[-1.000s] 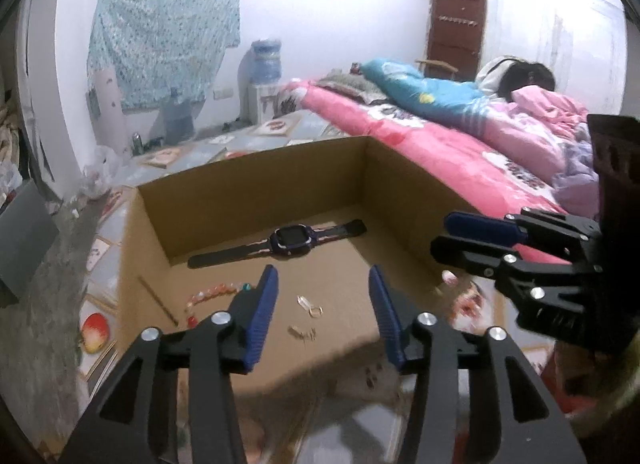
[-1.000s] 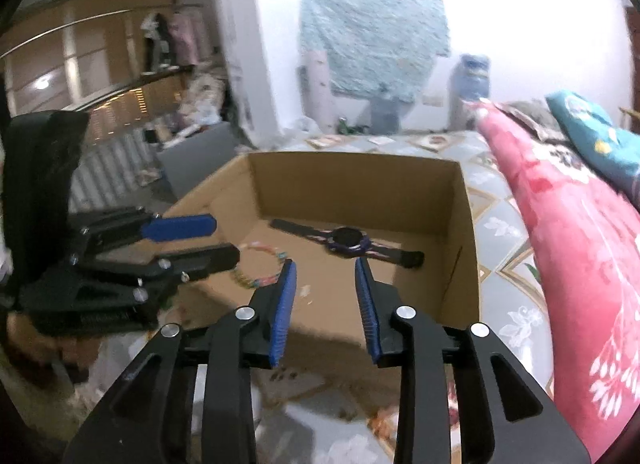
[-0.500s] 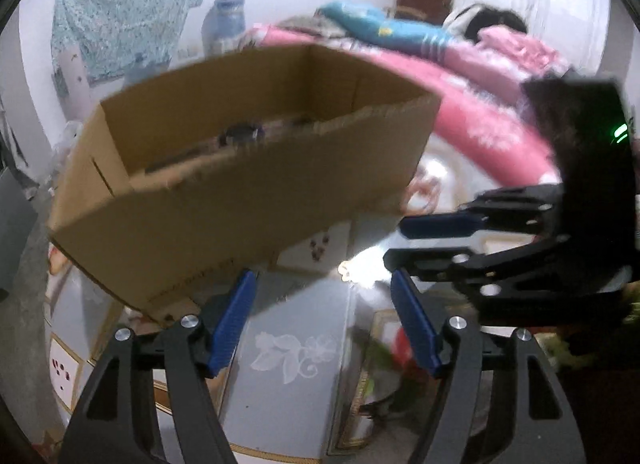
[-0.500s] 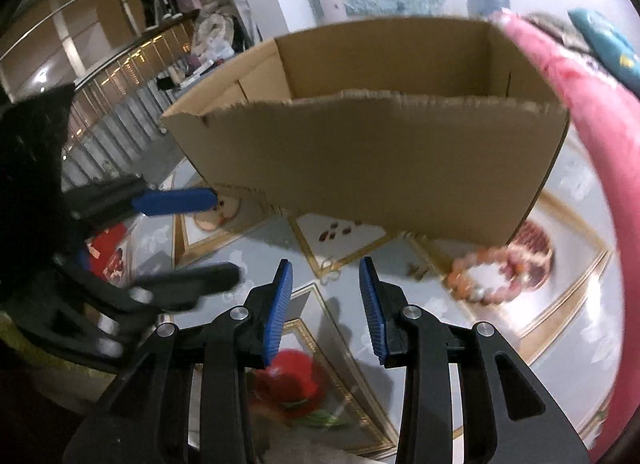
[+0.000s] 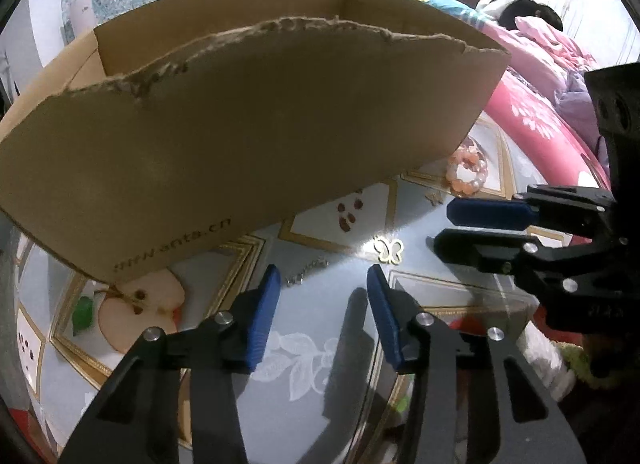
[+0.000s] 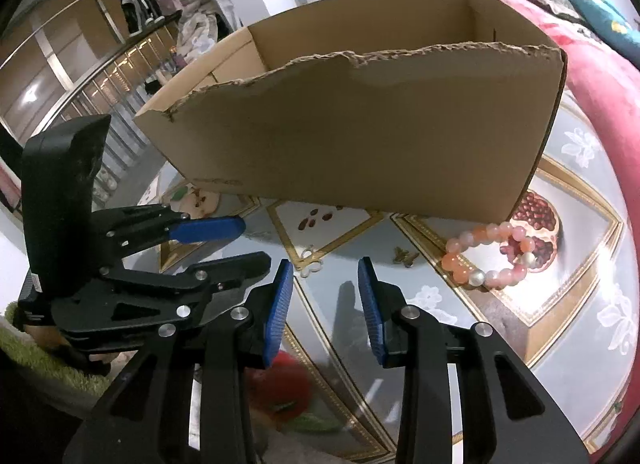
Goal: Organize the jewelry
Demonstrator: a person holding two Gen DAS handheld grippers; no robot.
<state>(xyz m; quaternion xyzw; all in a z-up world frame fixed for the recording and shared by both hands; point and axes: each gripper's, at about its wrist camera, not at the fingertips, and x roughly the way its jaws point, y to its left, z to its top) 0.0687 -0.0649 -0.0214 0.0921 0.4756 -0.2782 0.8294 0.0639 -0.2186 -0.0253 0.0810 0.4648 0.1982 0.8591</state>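
Both grippers hover low over the patterned floor mat, in front of the cardboard box (image 5: 248, 135) (image 6: 360, 135). My left gripper (image 5: 324, 298) has its jaws closing with nothing between them. A thin silver chain (image 5: 305, 272) lies just past its left fingertip, and a gold butterfly charm (image 5: 388, 251) (image 6: 310, 262) just past its right one. My right gripper (image 6: 325, 296) is open and empty. A pink bead bracelet (image 5: 467, 173) (image 6: 490, 260) lies by the box's right corner, with a small gold piece (image 6: 404, 254) next to it. The box's inside is hidden.
The box's torn front wall rises close ahead of both grippers. A bed with pink bedding (image 5: 536, 111) (image 6: 600, 75) runs along the right. Each gripper shows in the other's view: the right one (image 5: 486, 229), the left one (image 6: 224, 246). A green rug edge (image 6: 32, 356) lies at the lower left.
Both grippers have sunk from above the box, where a watch and beads showed inside, to low before its front wall. The left jaws widened, then narrowed.
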